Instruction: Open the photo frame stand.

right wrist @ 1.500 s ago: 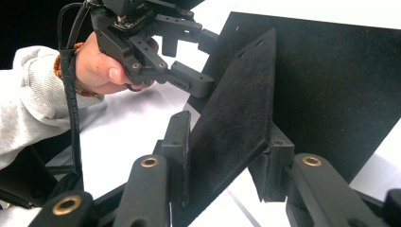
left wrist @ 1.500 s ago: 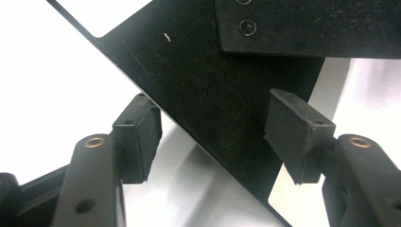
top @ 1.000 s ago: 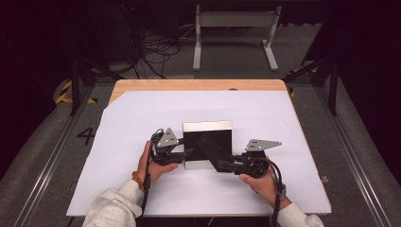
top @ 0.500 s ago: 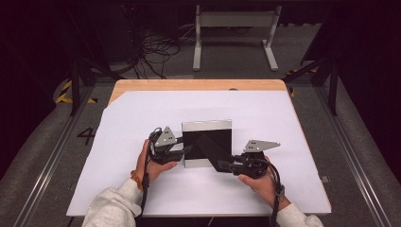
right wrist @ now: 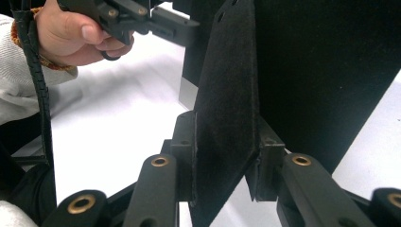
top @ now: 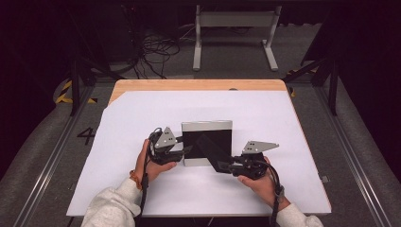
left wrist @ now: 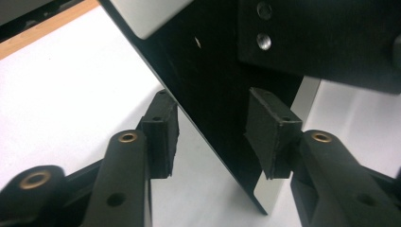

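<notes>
Item under handling: picture frame (top: 206, 126), lying face down, black back up, at the middle of the table (top: 293, 118), a little toward its near edge.
Part being worked: stand flap (right wrist: 227, 109) on the frame's back, lifted clear of the back at its free end.
My right gripper (right wrist: 227, 163): clenched on the lower end of the stand flap, a pad on each face.
My left gripper (left wrist: 215, 125): released; its jaws have just been opening, with the frame's left edge between them. One pad sits on the table side, the other over the black back.
Step in hand (my judgement): swing the flap out from the back while the frame is steadied.
How to do it well: close my left jaws on the frame's edge before I pull, or the frame will slide across the white sheet. Swing the flap about its hinge line only, slowly, with no twist. Keep the grip low on the flap so that the board does not bend.
Risk: a jerk could tear the hinge or tip the frame up.
Hard to make out: the hinge itself, black on black. I cannot confirm whether my left pads brush the frame.
Hidden: the frame's glass side, against the table.
Cut off: the frame's far edge in both gripper views.
</notes>
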`<act>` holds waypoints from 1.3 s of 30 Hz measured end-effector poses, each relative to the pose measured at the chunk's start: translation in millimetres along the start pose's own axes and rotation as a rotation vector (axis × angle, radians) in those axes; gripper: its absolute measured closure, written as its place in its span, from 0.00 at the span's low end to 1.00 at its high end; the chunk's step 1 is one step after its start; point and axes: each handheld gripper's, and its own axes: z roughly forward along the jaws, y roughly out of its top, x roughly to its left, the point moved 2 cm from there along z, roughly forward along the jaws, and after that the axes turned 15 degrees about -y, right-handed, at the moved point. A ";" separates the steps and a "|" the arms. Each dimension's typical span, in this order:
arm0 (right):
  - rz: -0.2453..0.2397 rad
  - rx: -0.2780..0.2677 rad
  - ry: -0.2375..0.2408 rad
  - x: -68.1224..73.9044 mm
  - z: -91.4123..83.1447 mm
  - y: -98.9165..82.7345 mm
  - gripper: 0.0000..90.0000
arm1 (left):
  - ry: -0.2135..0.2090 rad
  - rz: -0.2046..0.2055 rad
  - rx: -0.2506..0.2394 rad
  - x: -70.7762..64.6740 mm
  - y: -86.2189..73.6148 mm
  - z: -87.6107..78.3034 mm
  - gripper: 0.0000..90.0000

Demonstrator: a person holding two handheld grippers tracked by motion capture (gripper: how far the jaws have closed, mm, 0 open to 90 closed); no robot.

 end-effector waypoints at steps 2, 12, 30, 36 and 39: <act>-0.002 -0.001 0.002 0.4 -0.4 -0.1 0.77 | -0.028 -0.009 0.017 0.4 -3.0 2.8 0.57; -0.026 0.002 -0.003 2.3 -1.4 0.1 0.77 | -0.102 -0.026 0.111 -3.6 -13.9 25.4 0.50; -0.061 0.026 -0.073 -0.1 1.9 -2.8 0.80 | -0.004 0.000 0.079 4.1 -3.6 26.6 0.66; -0.067 0.035 -0.088 -0.6 2.1 -4.0 0.80 | -0.004 0.003 0.077 4.2 -3.5 26.5 0.68; -0.065 0.031 -0.084 -0.9 1.6 -4.1 0.80 | 0.008 0.002 0.061 4.3 -2.8 24.1 0.68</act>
